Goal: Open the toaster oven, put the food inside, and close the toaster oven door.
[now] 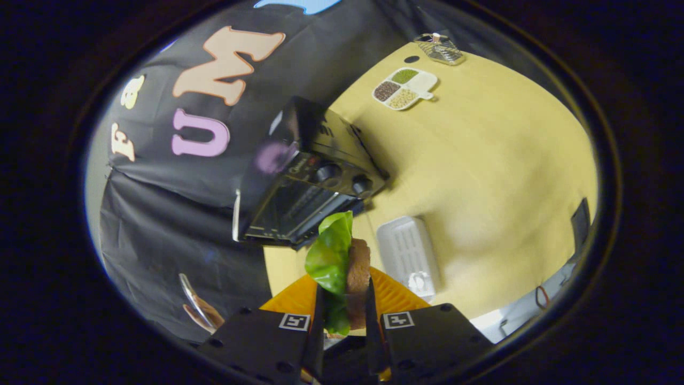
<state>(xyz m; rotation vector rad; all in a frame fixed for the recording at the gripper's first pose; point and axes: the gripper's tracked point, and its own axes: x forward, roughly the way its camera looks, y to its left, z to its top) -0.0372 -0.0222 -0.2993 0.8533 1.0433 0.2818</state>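
Yellow desk (497, 160) by a black cloth wall | toaster oven (312, 176) sits on it, door looks shut | your fingers (320, 315) squeeze the food (342, 262) — a green leaf and a brown slice — held just in front of the oven | orange plate (390, 299) under it | white tray (409, 254) beside | seed dish (404, 88) far off
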